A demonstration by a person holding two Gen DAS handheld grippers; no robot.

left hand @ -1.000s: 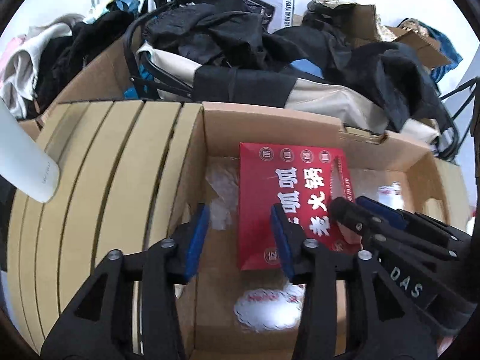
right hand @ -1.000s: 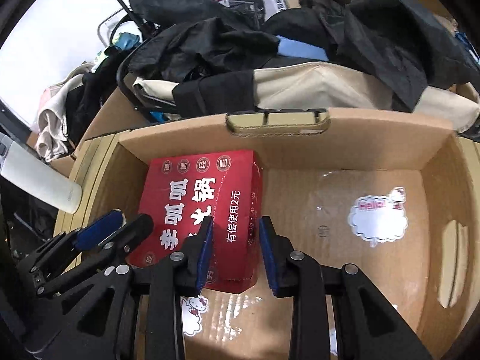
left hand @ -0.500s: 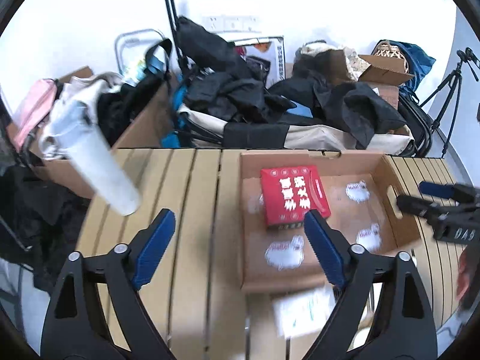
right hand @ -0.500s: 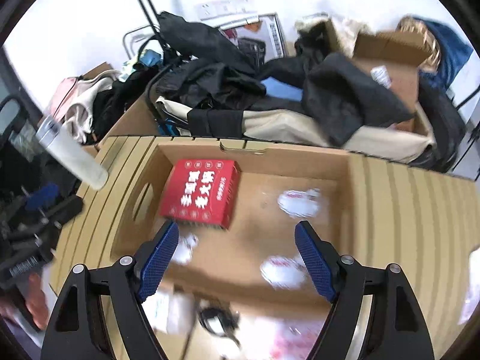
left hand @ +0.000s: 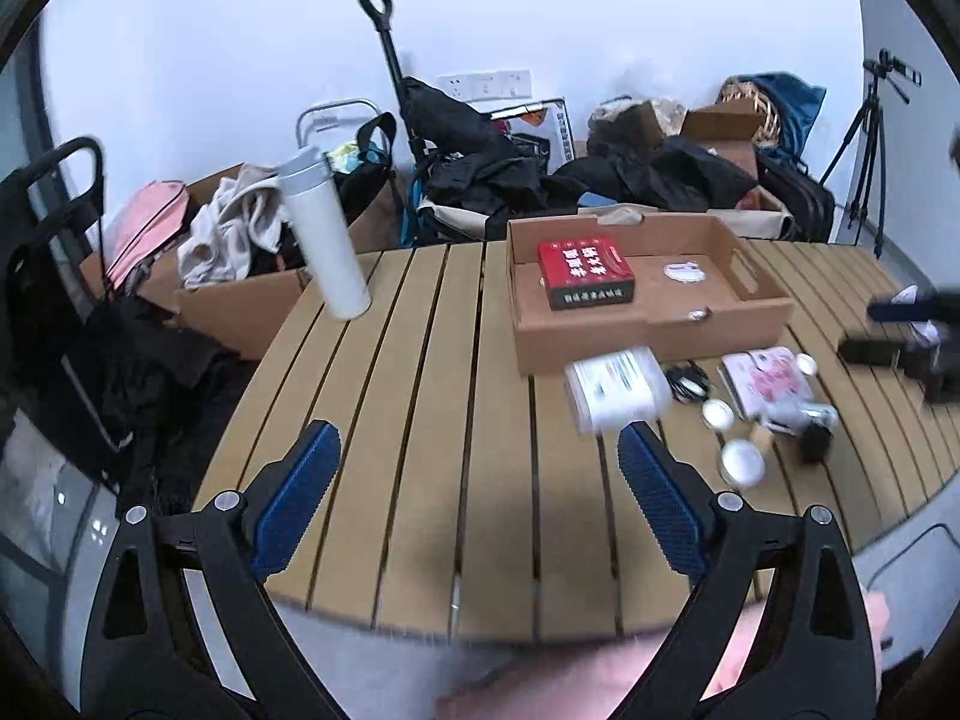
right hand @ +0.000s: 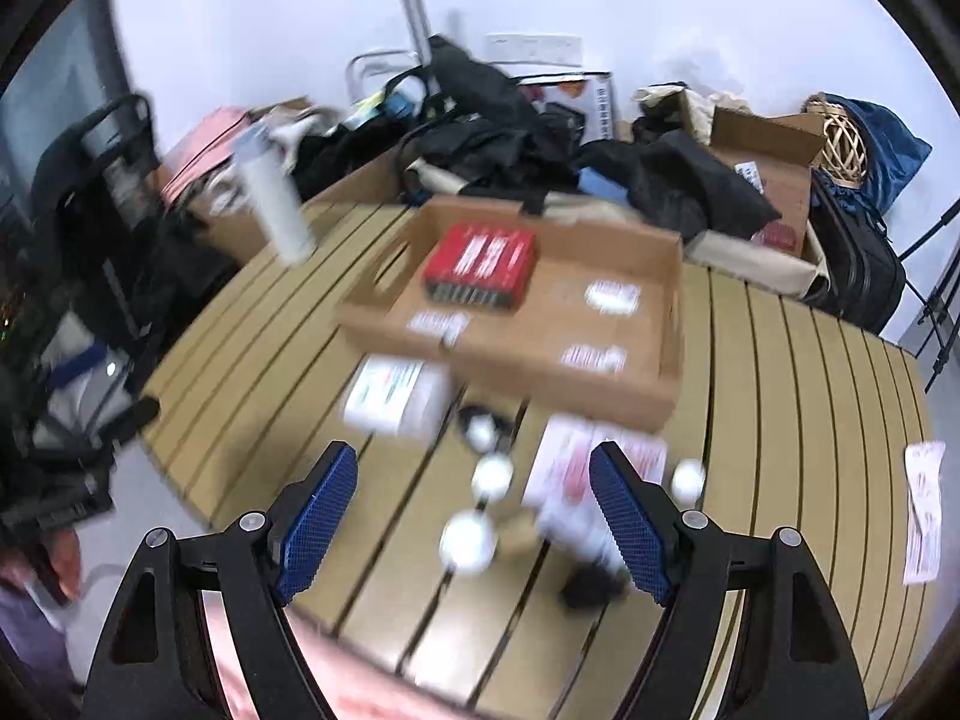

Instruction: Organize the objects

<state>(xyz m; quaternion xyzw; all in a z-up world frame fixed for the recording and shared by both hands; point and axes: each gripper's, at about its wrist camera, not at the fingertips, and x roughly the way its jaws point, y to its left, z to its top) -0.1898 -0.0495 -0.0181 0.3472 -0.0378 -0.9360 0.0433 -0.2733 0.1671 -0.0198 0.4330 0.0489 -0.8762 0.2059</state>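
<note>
A red box point(left hand: 585, 273) lies in the left part of a shallow cardboard tray point(left hand: 654, 333) on a slatted wooden table point(left hand: 420, 372); it also shows in the right wrist view point(right hand: 480, 264), inside the tray point(right hand: 540, 372). In front of the tray lie a white packet point(left hand: 615, 387) point(right hand: 393, 396), a pink booklet point(left hand: 765, 378), a black cable and several small round lids point(left hand: 743, 463) point(right hand: 468, 540). My left gripper point(left hand: 480, 504) is open and empty above the near table edge. My right gripper point(right hand: 474, 516) is open and empty above the lids; it also shows at the far right of the left wrist view point(left hand: 900, 330).
A white flask point(left hand: 327, 240) stands at the table's back left. Cardboard boxes with clothes, black bags and a trolley crowd the floor behind the table. A tripod point(left hand: 864, 150) stands at the back right. A paper slip point(right hand: 924, 516) lies at the table's right edge.
Both grippers have let go of the red box, opened wide and pulled back from the tray to the near side of the table. The box stays in the tray.
</note>
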